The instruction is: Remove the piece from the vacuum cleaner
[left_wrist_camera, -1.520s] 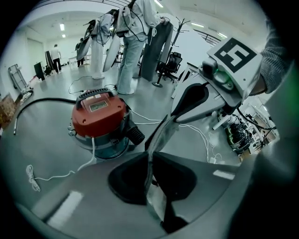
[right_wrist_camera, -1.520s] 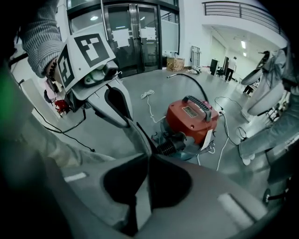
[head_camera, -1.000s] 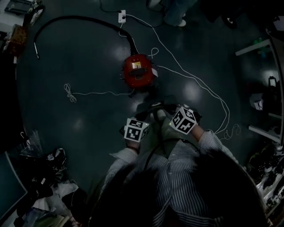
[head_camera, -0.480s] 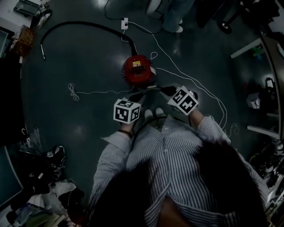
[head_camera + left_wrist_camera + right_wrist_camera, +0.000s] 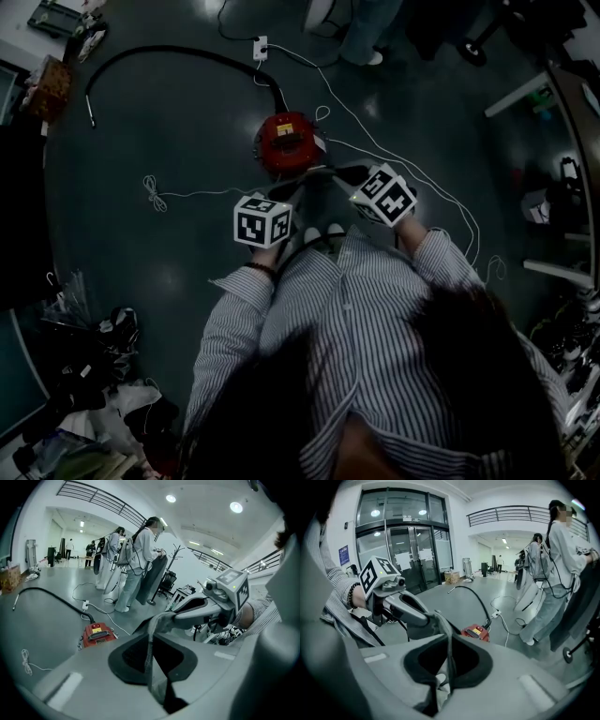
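Grey fabric, the piece [image 5: 151, 663], is seen clamped in both tools at once. The left tool [image 5: 423, 619] is clenched on one end of it and the right tool [image 5: 180, 617] on the other, with the cloth drawn between the two in front of the person's chest. The red vacuum cleaner [image 5: 286, 141] is left standing on the floor [image 5: 169, 122] with its black hose [image 5: 169, 52] attached, well apart from the held piece and below it. No link between the cloth and the machine can be made out in either gripper view, so the removal itself is judged to be done, or very nearly so. What is left, it is judged, is for the piece to be carried clear and set down somewhere; no place for it is shown.
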